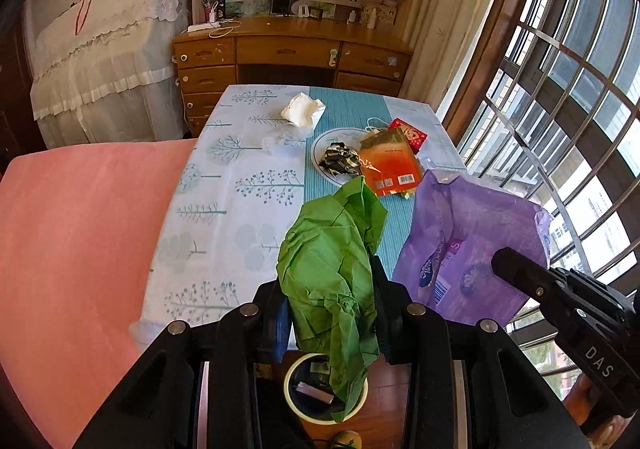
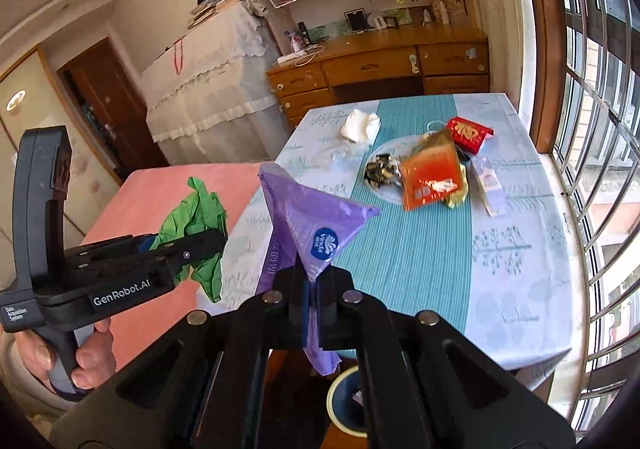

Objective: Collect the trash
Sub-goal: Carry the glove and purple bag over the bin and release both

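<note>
My left gripper (image 1: pixel 329 289) is shut on a crumpled green paper (image 1: pixel 332 265) and holds it above the round bin (image 1: pixel 294 403) on the floor. The green paper also shows in the right wrist view (image 2: pixel 196 225), held by the left gripper (image 2: pixel 208 243). My right gripper (image 2: pixel 312 277) is shut on a purple plastic wrapper (image 2: pixel 308 225), held near the table's front edge; the wrapper also shows in the left wrist view (image 1: pixel 472 245). The bin's rim shows below it (image 2: pixel 340 409). An orange packet (image 1: pixel 394 167), a black crumpled wrapper (image 1: pixel 340 163), a red envelope (image 1: pixel 410 133) and a white tissue (image 1: pixel 303 110) lie on the table.
The table has a blue-and-white tree-print cloth (image 1: pixel 224 205). A white plate (image 1: pixel 320 141) lies under the black wrapper. A pink cushion (image 1: pixel 80 229) is at the left. A wooden desk (image 1: pixel 288 49) stands behind, and a barred window (image 1: pixel 560 109) is at the right.
</note>
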Available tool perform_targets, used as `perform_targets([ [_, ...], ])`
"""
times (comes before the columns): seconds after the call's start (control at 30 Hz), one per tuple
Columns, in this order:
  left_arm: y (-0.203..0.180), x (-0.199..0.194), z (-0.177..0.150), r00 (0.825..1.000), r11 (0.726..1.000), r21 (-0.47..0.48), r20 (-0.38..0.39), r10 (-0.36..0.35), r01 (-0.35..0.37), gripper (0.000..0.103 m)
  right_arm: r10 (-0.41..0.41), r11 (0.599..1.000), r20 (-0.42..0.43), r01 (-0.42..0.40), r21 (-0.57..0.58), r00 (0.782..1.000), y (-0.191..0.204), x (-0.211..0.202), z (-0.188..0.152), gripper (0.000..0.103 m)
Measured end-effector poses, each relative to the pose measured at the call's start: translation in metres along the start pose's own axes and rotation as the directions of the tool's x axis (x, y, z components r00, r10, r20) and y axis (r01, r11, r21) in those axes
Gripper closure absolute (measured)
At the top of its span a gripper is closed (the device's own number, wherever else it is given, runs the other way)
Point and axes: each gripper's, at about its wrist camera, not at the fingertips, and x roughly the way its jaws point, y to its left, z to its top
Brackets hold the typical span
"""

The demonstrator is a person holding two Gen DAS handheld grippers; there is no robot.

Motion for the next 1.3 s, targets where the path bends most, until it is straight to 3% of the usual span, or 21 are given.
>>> perform_targets([
  [0.27, -0.037, -0.044, -0.081, 0.997, 0.999, 0.021, -0.07, 0.04, -0.039, 0.07, 0.032, 0.999, -0.08, -0.028, 0.043, 0.996, -0.006, -0.04, -0.065, 0.103],
  [0.53, -0.041, -0.042, -0.123, 0.988, 0.998, 0.057, -0.152, 0.039, -0.03, 0.07, 0.02, 0.993, -0.152, -0.002, 0.118, 0.988, -0.003, -0.026, -0.1, 0.103],
  [0.87, -0.016, 0.045, -0.16, 0.959, 0.995, 0.091, -0.283, -0.008, 0.035, 0.07, -0.073, 0.964, -0.304, 0.145, 0.222, 0.95, -0.026, 0.051, -0.171, 0.103],
  [1.3, 0.006, 0.181, -0.229, 0.912, 0.995, 0.069, -0.408, -0.042, 0.076, 0.07, -0.135, 0.92, -0.415, 0.27, 0.285, 0.9, -0.071, 0.153, -0.27, 0.103],
])
